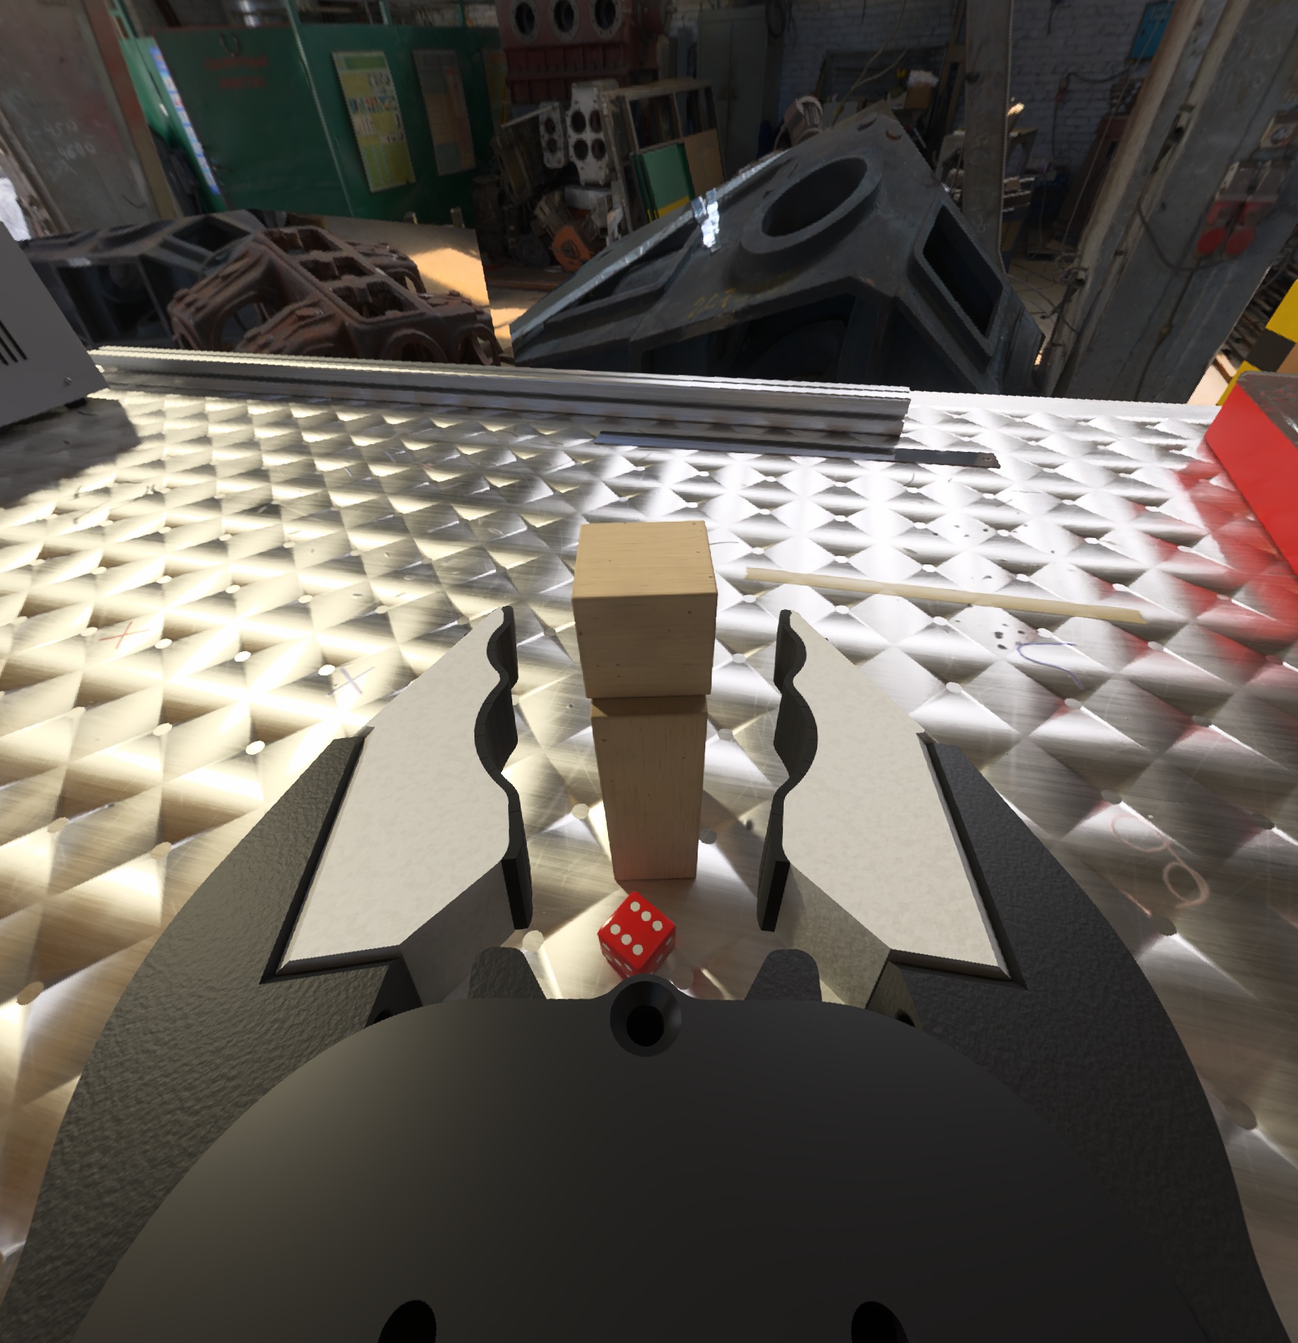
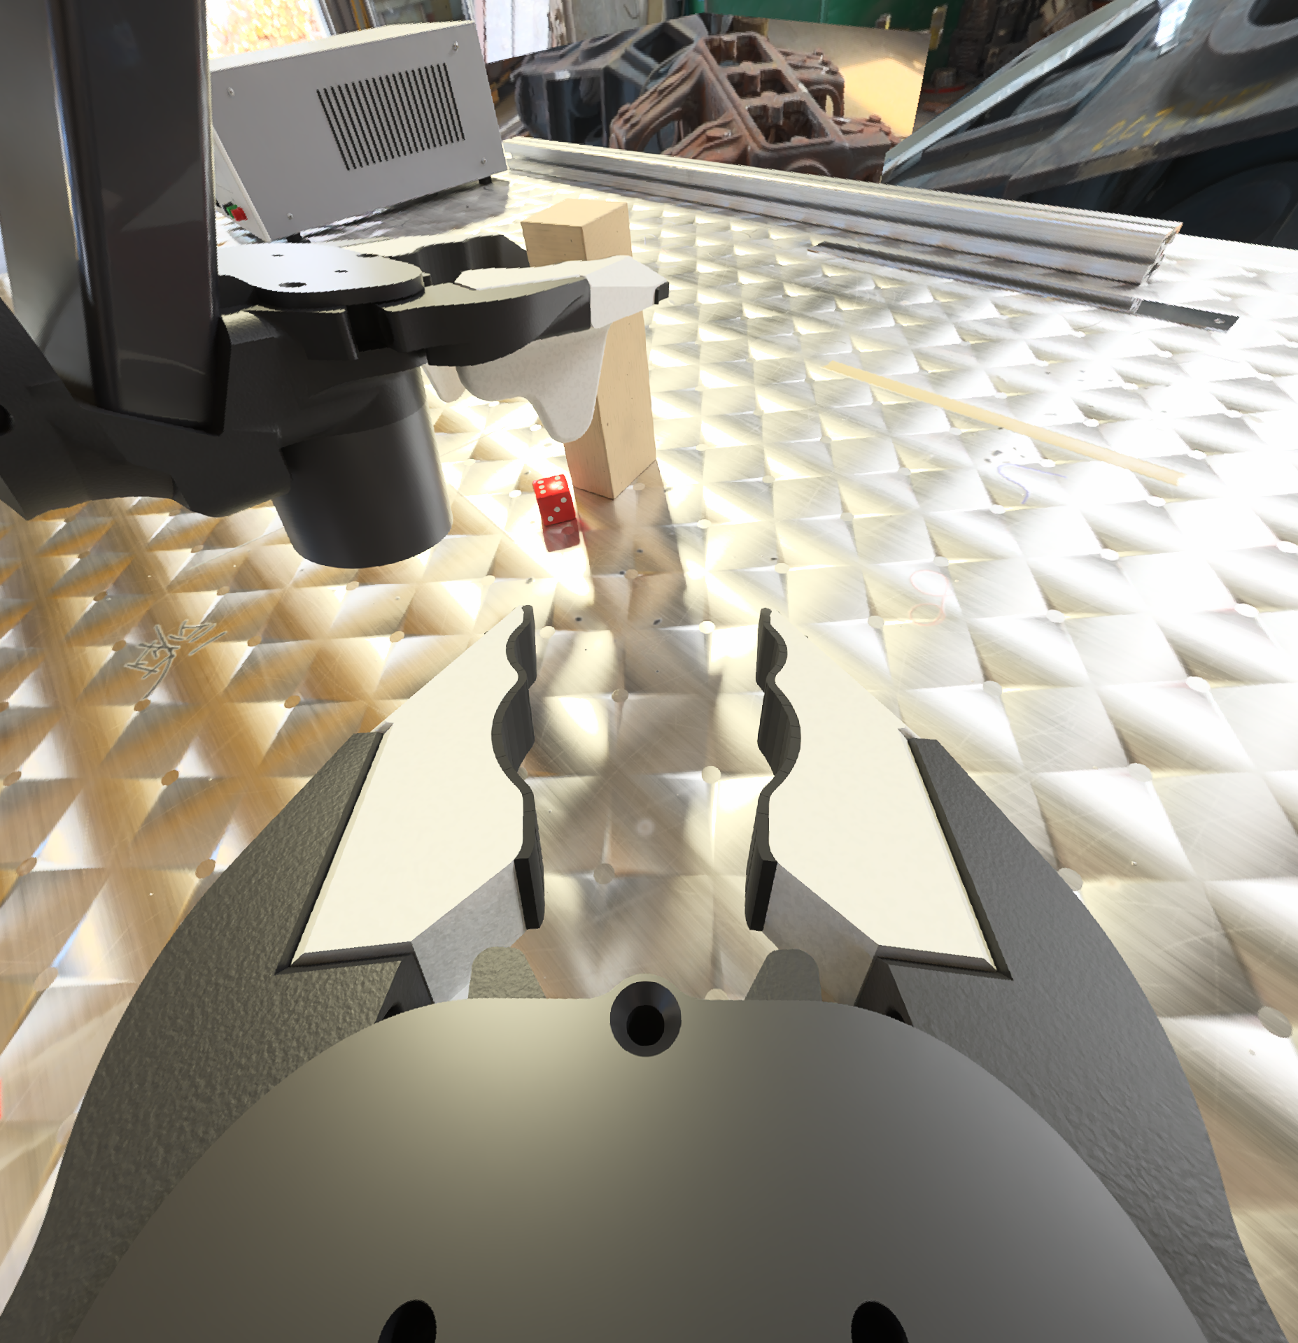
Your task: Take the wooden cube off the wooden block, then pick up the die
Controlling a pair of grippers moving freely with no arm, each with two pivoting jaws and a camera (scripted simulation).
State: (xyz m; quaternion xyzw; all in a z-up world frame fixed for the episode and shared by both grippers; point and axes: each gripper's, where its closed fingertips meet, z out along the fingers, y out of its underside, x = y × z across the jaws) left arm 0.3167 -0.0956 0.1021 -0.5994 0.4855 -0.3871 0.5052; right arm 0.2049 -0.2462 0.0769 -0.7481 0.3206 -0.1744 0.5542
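**Approaching the wooden cube with my left jaws spread**

Holding my left gripper [image 1: 646, 639] level with the top of the stack, I keep its jaws wide apart, so that the fingers can pass on both sides of the wooden cube [image 1: 644, 618] without pushing it. The cube sits upright on the tall wooden block [image 1: 651, 788]. It lies between my two fingertips, with a gap on each side; nothing is touching it yet. I judge that closing now would take it by its side faces. The red die [image 1: 635, 932] rests on the metal table [image 1: 268, 581], just beside the foot of the block and below my left jaws. My right gripper [image 2: 646, 647] waits well apart from the stack, its jaws also spread and empty, probably kept free for the die.
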